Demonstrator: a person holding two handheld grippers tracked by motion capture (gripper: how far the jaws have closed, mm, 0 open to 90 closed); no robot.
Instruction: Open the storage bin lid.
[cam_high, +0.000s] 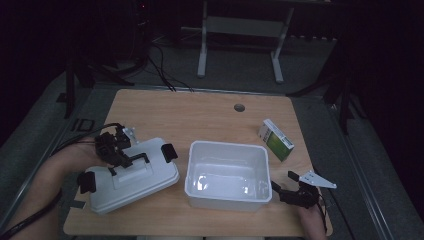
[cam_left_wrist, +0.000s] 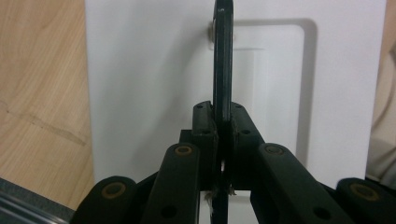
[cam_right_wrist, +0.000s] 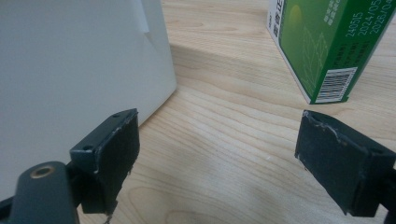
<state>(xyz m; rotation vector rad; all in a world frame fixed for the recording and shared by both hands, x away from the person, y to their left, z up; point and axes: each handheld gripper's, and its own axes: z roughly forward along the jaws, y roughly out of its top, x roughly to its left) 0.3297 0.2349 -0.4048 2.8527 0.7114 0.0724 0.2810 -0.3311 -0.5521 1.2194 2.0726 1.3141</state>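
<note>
In the right gripper view the right tongs (cam_right_wrist: 215, 154) stand wide with nothing between their pads, low over the bare wooden worktop (cam_right_wrist: 233, 140). The white wall of the open tub (cam_right_wrist: 79, 60) is just beside the pad on that view's left, and the green and white carton (cam_right_wrist: 322, 46) stands farther off on the other side. The carton's narrow face carries a barcode and printed rows of digits, of which 240515, 2024/05 and 2026/04 can be read; the characters at its top corner are too cropped to read.

In the high view the right tongs (cam_high: 281, 184) sit at the near right edge of the worktop (cam_high: 200, 110), near the tub's (cam_high: 227, 175) near right corner. The left tongs (cam_high: 131, 161) are on the lid (cam_high: 132, 177) at the near left. In the left gripper view they are (cam_left_wrist: 223, 123) clamped narrow on the lid's black handle (cam_left_wrist: 223, 60), a thin strap that runs straight ahead from the pads, in line with the jaws, across the recess in the white lid (cam_left_wrist: 140, 70).

The lid lies flat on the worktop just left of the tub, its long axis skewed, rising from near left to far right, with a black clip (cam_high: 169, 152) at the far right end and another (cam_high: 86, 182) at the near left end. The carton (cam_high: 276, 140) stands beyond the tub's far right corner
</note>
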